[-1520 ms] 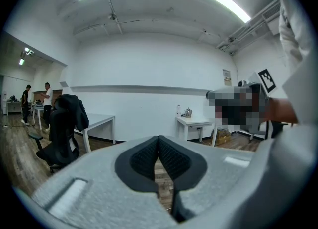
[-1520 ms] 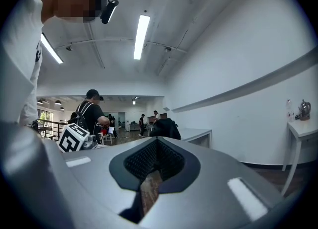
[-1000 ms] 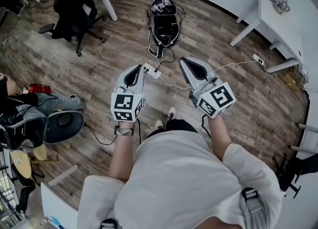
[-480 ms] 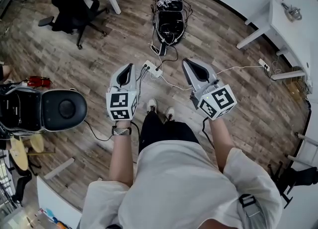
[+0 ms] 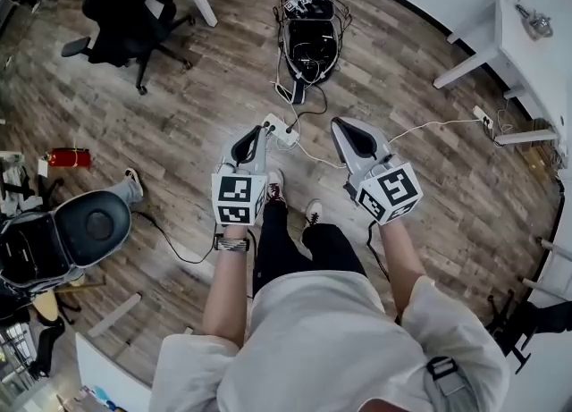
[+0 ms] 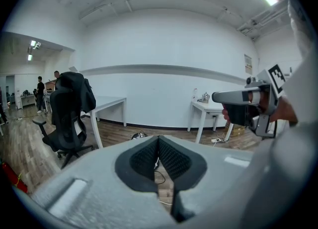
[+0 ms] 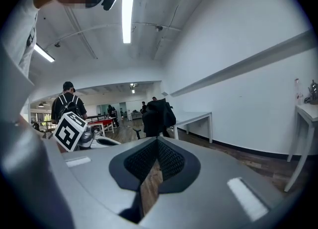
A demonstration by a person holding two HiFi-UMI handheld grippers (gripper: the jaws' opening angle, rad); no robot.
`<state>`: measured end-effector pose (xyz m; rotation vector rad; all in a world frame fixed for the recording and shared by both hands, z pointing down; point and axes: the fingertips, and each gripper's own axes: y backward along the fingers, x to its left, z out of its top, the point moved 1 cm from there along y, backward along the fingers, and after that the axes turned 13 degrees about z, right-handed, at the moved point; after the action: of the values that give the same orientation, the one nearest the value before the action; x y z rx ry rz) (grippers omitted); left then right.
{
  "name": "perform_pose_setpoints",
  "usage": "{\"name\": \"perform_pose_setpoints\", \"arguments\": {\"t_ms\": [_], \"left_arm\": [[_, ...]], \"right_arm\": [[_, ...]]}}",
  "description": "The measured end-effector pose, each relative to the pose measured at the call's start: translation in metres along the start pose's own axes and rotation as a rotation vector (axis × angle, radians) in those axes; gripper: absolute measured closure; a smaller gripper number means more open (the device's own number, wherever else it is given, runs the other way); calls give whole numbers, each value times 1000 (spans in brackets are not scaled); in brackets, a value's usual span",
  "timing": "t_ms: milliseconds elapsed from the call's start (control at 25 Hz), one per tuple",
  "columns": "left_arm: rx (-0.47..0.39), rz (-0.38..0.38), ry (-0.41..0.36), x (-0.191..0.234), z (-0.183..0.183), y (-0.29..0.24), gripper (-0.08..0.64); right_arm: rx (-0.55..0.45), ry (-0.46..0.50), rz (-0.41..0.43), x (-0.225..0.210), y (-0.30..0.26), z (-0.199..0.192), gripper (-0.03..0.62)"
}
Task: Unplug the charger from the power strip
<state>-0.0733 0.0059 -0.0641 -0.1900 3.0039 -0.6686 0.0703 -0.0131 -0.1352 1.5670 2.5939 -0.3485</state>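
Claws pressed together, empty: left claw [image 5: 254, 137], right claw [image 5: 347, 127], above floor [image 5: 179, 106]. Power strip [image 5: 273, 124] on floor just beyond left claw; charger [image 5: 288, 133] apparently plugged in. Nothing done yet: reaching, gripping, pulling all left.

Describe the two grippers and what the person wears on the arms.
The left gripper and right gripper are pale grey, wedge-shaped shells with black ribbed pads lining the jaws. Each carries a white cube with black square markers at its rear. The person wears a white short-sleeved T-shirt and a metallic-looking wristband on the left wrist.
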Motion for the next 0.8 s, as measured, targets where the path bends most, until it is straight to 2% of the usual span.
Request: {"name": "perform_pose_setpoints", "arguments": {"t_ms": [280, 800], "left_arm": [[4, -36, -30, 6, -27, -40, 561], [86, -47, 1, 11, -122, -127, 561]], "right_arm": [[21, 5, 16, -15, -26, -30, 591], [65, -55, -32, -83, -69, -138, 591]]}}
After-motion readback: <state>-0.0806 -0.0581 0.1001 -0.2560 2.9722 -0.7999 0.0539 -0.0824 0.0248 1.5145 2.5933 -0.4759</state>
